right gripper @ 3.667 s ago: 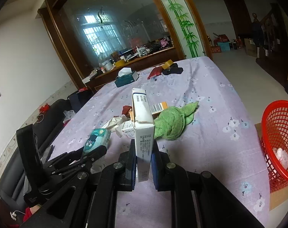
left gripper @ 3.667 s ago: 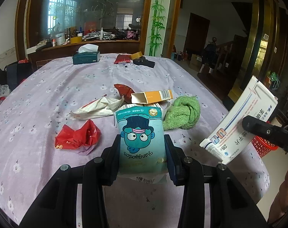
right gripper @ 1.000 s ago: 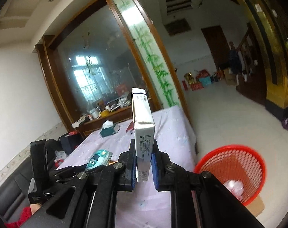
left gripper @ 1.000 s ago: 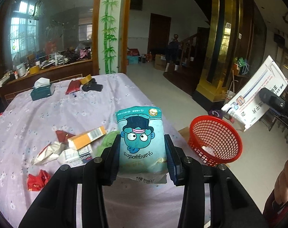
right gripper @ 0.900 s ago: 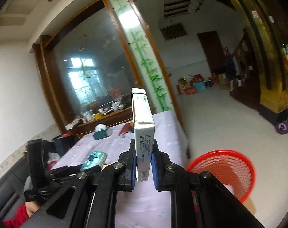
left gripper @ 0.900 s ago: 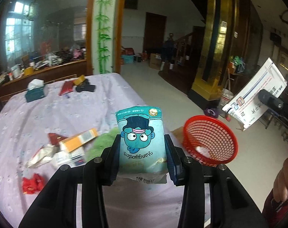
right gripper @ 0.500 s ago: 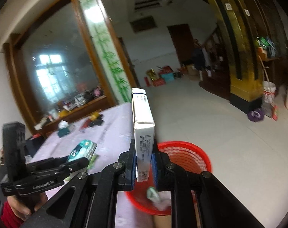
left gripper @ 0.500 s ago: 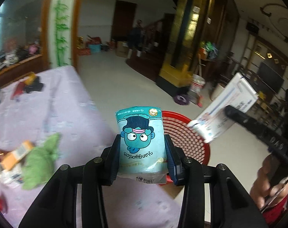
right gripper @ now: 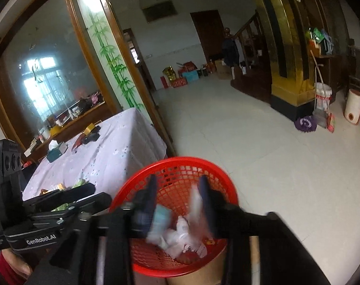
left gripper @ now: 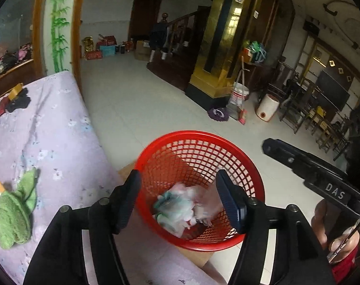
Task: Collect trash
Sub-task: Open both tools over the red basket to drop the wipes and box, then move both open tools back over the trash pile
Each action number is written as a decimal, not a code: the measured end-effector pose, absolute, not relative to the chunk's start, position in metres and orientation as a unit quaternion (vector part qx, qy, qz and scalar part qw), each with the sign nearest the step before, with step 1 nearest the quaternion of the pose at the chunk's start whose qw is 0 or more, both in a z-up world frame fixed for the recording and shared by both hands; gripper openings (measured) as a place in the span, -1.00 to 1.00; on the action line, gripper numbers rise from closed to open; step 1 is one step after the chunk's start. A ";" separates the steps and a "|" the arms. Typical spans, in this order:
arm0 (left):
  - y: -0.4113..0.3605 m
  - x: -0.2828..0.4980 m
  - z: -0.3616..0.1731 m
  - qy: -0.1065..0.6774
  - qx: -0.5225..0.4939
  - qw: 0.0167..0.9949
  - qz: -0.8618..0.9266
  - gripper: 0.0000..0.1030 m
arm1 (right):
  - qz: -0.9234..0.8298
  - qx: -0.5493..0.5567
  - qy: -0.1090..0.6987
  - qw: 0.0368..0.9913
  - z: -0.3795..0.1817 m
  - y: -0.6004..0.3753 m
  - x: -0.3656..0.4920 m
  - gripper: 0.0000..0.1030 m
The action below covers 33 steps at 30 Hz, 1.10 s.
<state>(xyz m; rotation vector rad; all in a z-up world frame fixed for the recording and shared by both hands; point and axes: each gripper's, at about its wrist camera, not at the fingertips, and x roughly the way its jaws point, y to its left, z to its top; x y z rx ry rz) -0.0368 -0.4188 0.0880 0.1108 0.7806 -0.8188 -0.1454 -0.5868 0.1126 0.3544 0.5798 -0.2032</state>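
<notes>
Both items have left the tools since the frames half a second earlier: the teal snack pouch that sat between the left gripper's fingers and the white carton pinched in the right gripper are no longer held.

Seen from the left wrist, the left gripper point(left gripper: 177, 198) has its jaws spread and opening, nothing between them, and it hangs over the red basket point(left gripper: 247, 159), which fills the lower middle of the frame. Inside the basket lies a blurred heap of trash point(left gripper: 180, 205), teal and white packaging mixed with pale wrappers. Whether the pouch is still falling or already resting there cannot be told through the blur. The right gripper point(left gripper: 272, 146) reaches in from the right edge as a dark bar, with a hand point(left gripper: 334, 230) gripping its handle at lower right. At lower left, a green cloth point(left gripper: 13, 211) lies on the lilac tablecloth point(left gripper: 51, 123), next to an orange box at the frame edge.

From the right wrist, the right gripper point(right gripper: 178, 196) is also spread and opening above the basket point(right gripper: 225, 178) at the bottom centre. A pale smear just inside its right finger looks like the carton dropping, free of the pads. More white and teal trash point(right gripper: 177, 235) sits on the basket floor. The left gripper point(right gripper: 85, 193) occupies the lower left, beside the table.
</notes>
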 end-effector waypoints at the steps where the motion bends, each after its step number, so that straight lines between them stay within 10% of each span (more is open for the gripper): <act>1: -0.414 -0.038 0.090 0.369 0.046 0.844 -0.386 0.24 | -0.101 0.173 0.281 0.939 0.113 -0.585 -0.147 -0.10; 33: -0.068 -0.058 0.078 0.375 0.012 0.924 -0.080 0.41 | 0.121 0.128 0.354 0.919 0.100 -0.380 -0.098 0.10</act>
